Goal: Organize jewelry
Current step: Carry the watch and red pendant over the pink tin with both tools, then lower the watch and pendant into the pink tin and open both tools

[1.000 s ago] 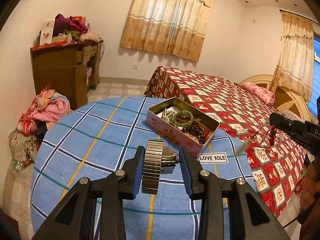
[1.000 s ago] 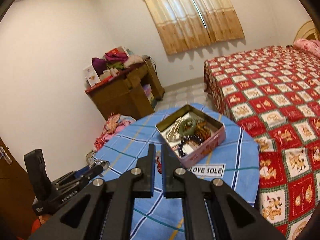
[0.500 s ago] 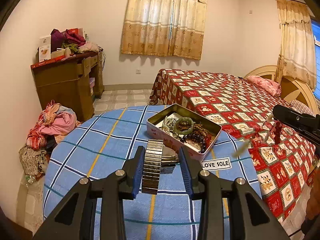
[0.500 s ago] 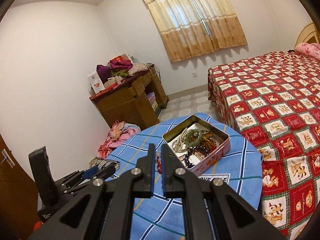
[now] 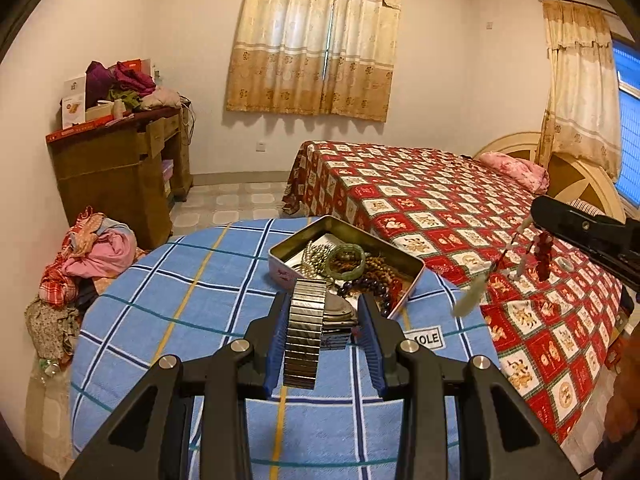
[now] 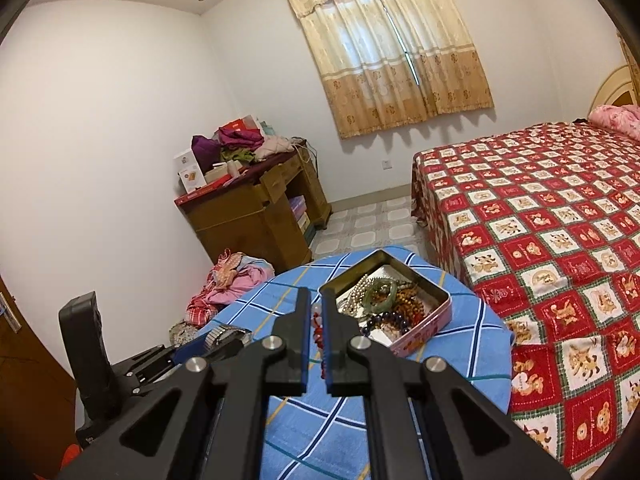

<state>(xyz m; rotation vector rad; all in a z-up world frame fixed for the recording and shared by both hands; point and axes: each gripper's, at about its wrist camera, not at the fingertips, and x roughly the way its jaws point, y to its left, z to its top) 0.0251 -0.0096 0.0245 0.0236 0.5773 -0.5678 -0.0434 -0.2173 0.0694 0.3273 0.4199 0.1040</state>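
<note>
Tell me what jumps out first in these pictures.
The metal watch gripped between the left gripper fingers, held above the blue checked table. Just beyond it, the open tin heaped with beads. The right gripper pinches a red bead strand.

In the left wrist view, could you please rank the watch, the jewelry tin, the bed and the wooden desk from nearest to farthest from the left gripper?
1. Watch: between the left gripper fingers.
2. Jewelry tin: just ahead on the blue table, slightly right.
3. Bed: beyond the table, to the right.
4. Wooden desk: against the far-left wall; it looks a little farther than the bed's near edge, though that is close.
</note>
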